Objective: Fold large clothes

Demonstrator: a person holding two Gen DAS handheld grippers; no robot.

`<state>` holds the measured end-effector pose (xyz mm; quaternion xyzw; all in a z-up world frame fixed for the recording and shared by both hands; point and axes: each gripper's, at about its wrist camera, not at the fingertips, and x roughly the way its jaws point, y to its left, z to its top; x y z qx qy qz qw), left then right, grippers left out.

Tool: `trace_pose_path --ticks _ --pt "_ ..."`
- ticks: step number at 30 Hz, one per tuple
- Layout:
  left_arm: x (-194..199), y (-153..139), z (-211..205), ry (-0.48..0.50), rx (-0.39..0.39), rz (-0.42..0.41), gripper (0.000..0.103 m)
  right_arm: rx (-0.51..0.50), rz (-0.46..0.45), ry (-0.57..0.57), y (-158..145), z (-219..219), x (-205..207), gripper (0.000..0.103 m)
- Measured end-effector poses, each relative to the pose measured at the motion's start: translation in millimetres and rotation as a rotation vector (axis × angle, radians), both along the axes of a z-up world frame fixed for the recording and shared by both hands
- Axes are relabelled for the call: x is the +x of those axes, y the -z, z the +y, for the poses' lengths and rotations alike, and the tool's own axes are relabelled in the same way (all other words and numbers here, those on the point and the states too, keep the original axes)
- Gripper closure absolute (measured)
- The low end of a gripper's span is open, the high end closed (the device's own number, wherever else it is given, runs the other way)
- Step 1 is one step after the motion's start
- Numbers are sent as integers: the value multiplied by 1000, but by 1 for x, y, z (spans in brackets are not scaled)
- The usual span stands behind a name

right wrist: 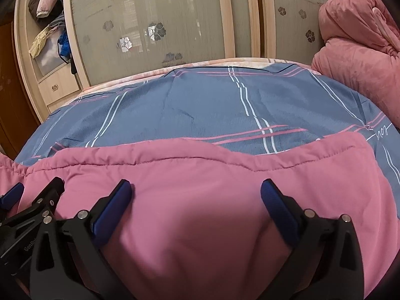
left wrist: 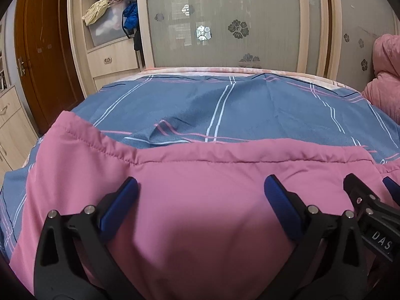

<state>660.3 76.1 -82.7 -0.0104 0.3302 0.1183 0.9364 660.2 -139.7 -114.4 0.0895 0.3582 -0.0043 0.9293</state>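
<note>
A large pink padded garment (left wrist: 190,200) lies spread on the blue plaid bed sheet (left wrist: 225,110), its stitched hem running across the far side. It also shows in the right wrist view (right wrist: 200,190). My left gripper (left wrist: 200,187) is open, fingers wide apart over the pink fabric, holding nothing. My right gripper (right wrist: 196,187) is open too, just to the right of the left one, also over the garment. The right gripper's fingers (left wrist: 360,195) show at the right edge of the left wrist view; the left gripper's fingers (right wrist: 47,195) show at the left edge of the right wrist view.
The bed's far edge meets a wardrobe with frosted floral sliding doors (left wrist: 225,20). Open shelves with clothes and drawers (left wrist: 110,25) stand at left beside a brown door (left wrist: 42,50). A pink quilt pile (right wrist: 357,50) sits at the bed's right end.
</note>
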Motion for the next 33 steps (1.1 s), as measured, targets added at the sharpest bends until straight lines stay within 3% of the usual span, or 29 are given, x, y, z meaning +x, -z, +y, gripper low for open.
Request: trace_pose_path --ticks 3,7,12,17,21,24,28,33 --pt "-4 -14 16 48 -83 19 2 124 -35 -3 -26 -27 -15 1" --pt "-48 -57 48 37 -88 -71 2 133 -144 -20 -75 -61 -79 1" --pt "-168 -89 51 40 9 -162 2 73 -208 -39 -102 -66 -197 1" --pt "-295 -91 36 7 -38 -246 2 8 -239 21 -97 -56 -310 1" --pt "-361 -84 25 -12 -88 -246 2 -59 -328 83 -93 -49 -383 1" --pt "-397 -71 8 -14 -27 -273 2 -135 -378 110 -84 -43 -421 1" --pt "-416 -57 -14 -8 40 -187 2 -171 -387 107 -90 -42 -450 1" --pt "-453 -62 -22 12 105 -249 2 -190 -367 72 -94 -41 -469 1"
